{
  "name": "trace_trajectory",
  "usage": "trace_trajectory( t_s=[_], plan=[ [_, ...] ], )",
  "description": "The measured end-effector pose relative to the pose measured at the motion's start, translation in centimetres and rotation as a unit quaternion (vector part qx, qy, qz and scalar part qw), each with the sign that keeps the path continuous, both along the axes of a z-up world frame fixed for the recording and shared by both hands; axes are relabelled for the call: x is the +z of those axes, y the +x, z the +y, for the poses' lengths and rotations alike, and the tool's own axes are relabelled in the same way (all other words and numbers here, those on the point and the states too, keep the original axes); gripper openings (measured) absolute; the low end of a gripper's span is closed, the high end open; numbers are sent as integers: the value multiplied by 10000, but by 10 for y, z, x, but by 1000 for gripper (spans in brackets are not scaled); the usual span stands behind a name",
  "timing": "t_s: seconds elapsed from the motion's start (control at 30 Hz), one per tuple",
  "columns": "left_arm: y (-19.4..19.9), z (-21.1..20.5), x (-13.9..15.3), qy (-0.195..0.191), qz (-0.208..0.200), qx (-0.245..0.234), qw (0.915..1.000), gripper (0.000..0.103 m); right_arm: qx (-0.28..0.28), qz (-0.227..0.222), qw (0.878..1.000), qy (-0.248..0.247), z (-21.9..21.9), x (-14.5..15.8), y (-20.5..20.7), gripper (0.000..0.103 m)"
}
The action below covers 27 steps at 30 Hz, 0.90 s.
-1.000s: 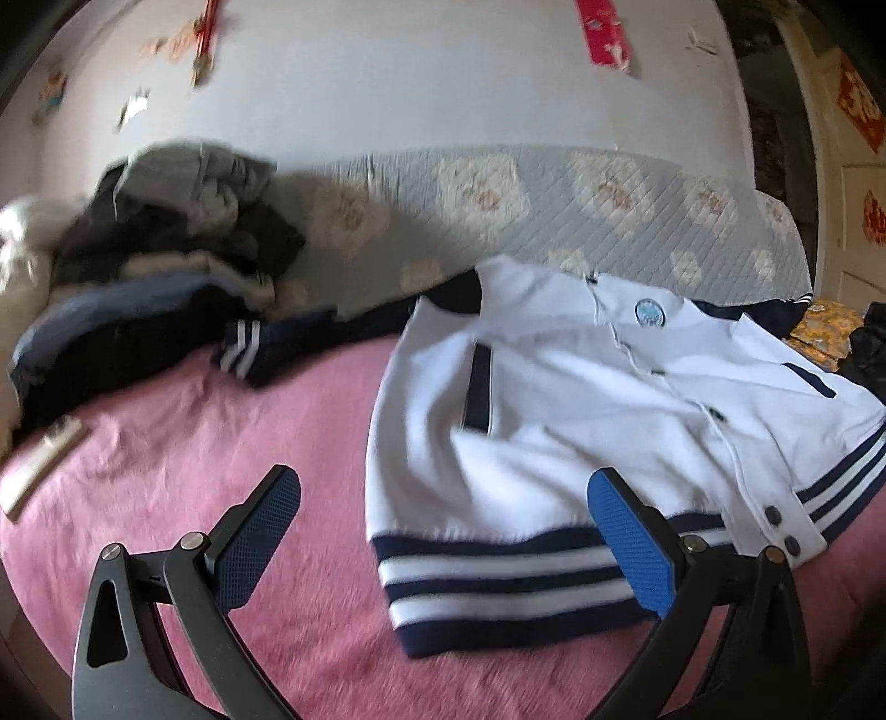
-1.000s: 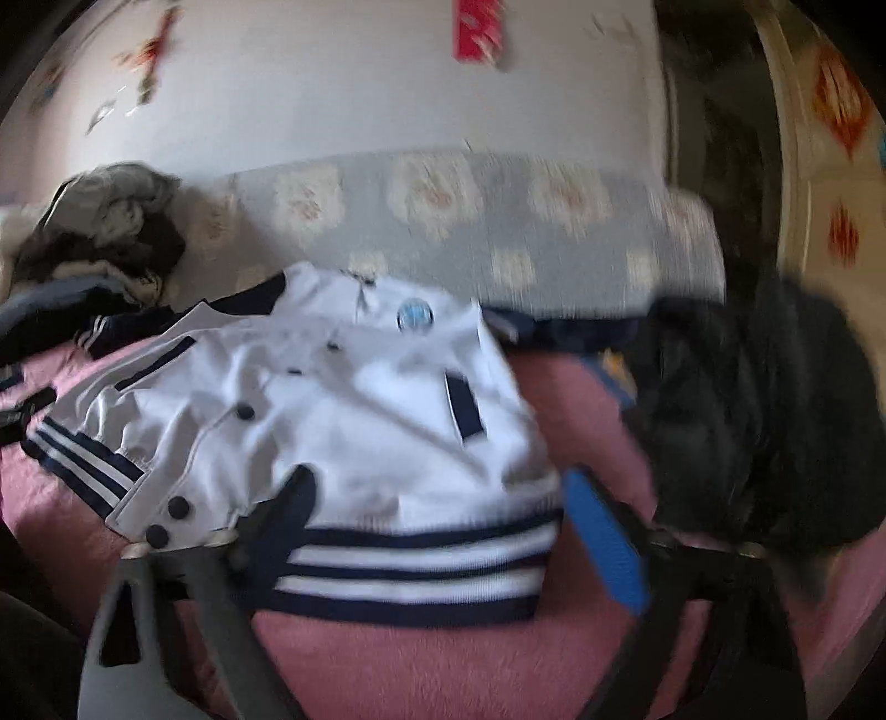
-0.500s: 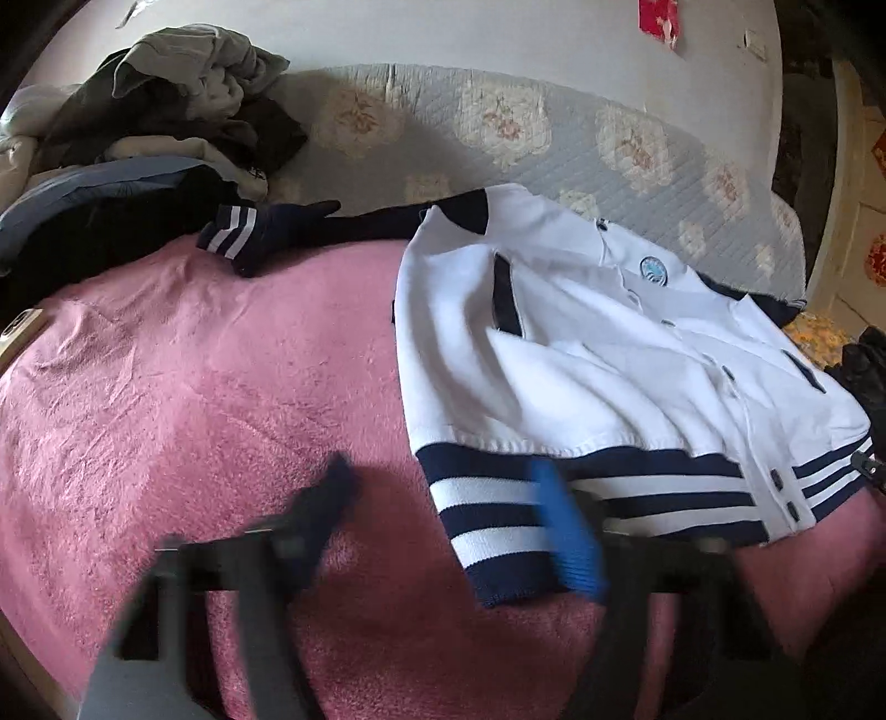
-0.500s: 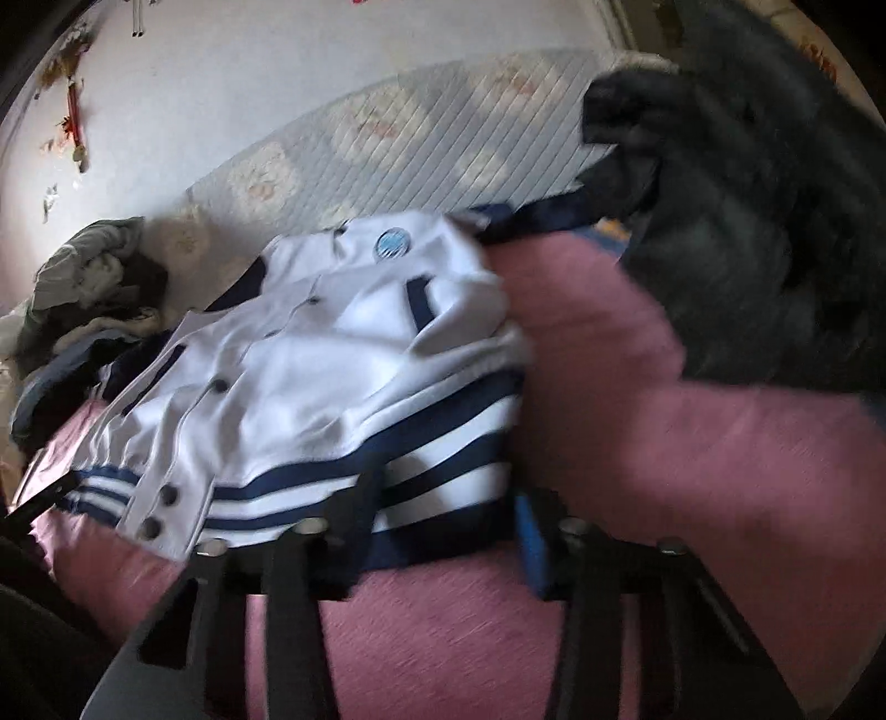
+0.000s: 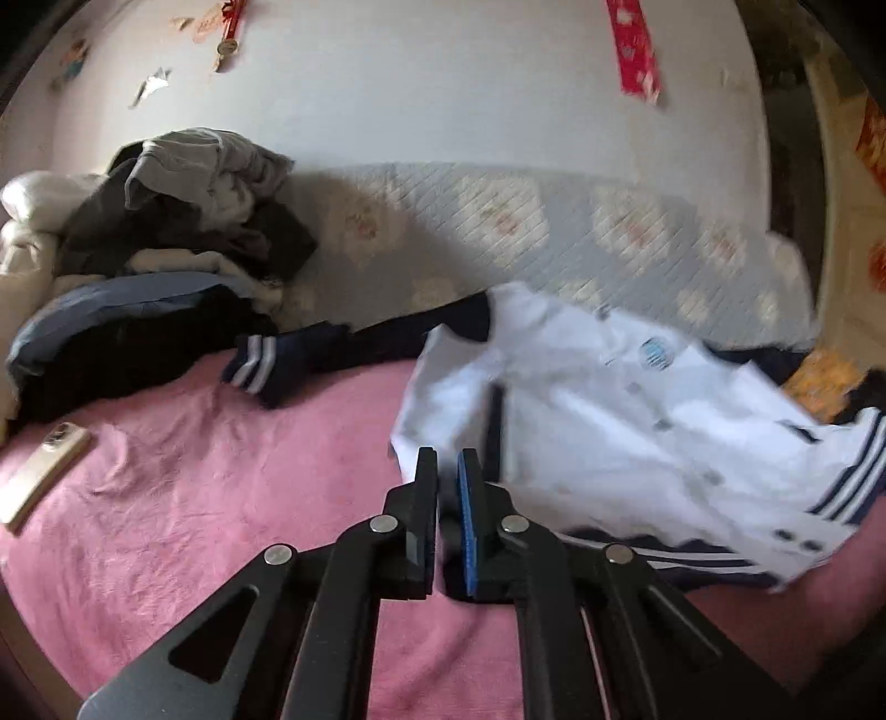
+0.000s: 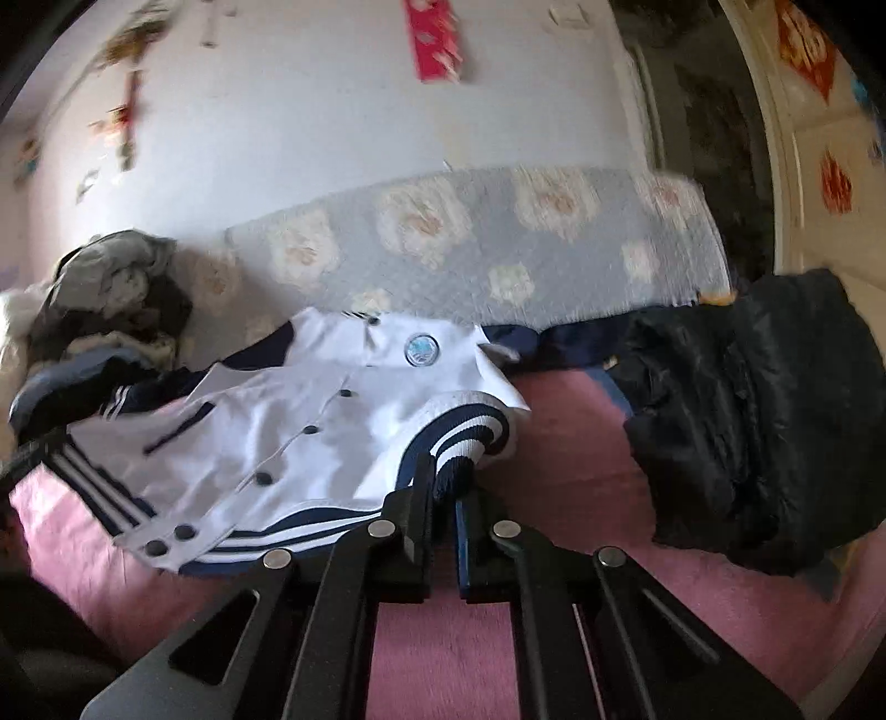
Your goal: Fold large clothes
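**Both tools clamp varsity jacket's hem as first fold begins**

The left tool (image 5: 447, 471) and the right tool (image 6: 444, 484) had each just closed on the striped bottom hem of a white varsity jacket (image 6: 288, 421) with navy sleeves, which lay front-up and snapped shut on a pink bedspread (image 5: 194, 487). The right tool's jaws were pinching the ribbed navy-and-white band (image 6: 470, 432) at one corner, the cloth bunched and curling up over them. The left tool's jaws stood pressed nearly together at the jacket's other bottom corner, with white fabric and dark trim caught at the tips; blur made the grip harder to read there, but cloth appeared held.

Judged from the scene, the fold had barely started: the hem was lifted at both corners, while the body lay spread, one navy sleeve (image 5: 310, 354) stretched out to the side, and the collar faced the wall. Bringing the hem up toward the collar and tucking the sleeves remained.

A heap of unfolded clothes (image 5: 166, 232) waited at the left of the bed, a black puffer coat (image 6: 764, 421) at the right, and a phone (image 5: 44, 471) near the edge. A quilted floral cover (image 6: 498, 232) lined the white wall, hung with red decorations (image 5: 634, 50).
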<state>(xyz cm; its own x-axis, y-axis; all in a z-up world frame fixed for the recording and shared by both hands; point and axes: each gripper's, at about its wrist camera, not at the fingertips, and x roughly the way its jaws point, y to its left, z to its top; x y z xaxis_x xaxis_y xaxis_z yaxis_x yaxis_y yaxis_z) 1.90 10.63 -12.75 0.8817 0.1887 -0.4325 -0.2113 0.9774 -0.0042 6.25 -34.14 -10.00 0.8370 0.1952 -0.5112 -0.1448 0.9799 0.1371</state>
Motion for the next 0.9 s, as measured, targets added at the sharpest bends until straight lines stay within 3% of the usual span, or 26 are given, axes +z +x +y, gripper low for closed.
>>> trace_trajectory(
  t_s=[0.07, 0.13, 0.3, 0.37, 0.4, 0.43, 0.47, 0.6, 0.73, 0.8, 0.9],
  plan=[
    [-7, -6, -18, 222, 133, -155, 9995, 26, -70, 132, 9998, -99, -3, -13, 1, 8],
    [-17, -12, -36, 346, 235, -273, 9988, 55, -11, 164, 9993, -334, -3, -31, -8, 14],
    [-49, -19, -64, 293, 238, -637, 9973, 80, -94, 423, 9946, -939, -5, -73, -30, 29],
    [-57, -25, -67, 414, 238, -786, 9958, 82, -150, 405, 9959, -793, -14, -76, -40, 41],
    [-58, -29, -69, 583, 296, -764, 9949, 83, -203, 381, 9968, -668, -19, -77, -45, 47],
    [-56, -34, -72, 838, 430, -636, 9935, 83, -234, 376, 9971, -620, -23, -77, -48, 61],
    [-51, -36, -75, 1028, 559, -553, 9916, 84, -251, 379, 9971, -602, -28, -79, -50, 64],
    [-39, -37, -72, 1117, 633, -486, 9905, 88, -195, 422, 9945, -944, -23, -81, -52, 64],
    [-24, -39, -66, 1503, 664, -305, 9859, 88, -178, 379, 9885, -1455, -8, -80, -45, 64],
    [-21, -36, -62, 1569, 609, -100, 9857, 87, -294, 394, 9887, -1415, -7, -77, -38, 64],
    [-26, -25, -44, 1242, 260, -69, 9919, 87, -352, 241, 9932, -1087, -10, -63, -32, 64]
  ],
)
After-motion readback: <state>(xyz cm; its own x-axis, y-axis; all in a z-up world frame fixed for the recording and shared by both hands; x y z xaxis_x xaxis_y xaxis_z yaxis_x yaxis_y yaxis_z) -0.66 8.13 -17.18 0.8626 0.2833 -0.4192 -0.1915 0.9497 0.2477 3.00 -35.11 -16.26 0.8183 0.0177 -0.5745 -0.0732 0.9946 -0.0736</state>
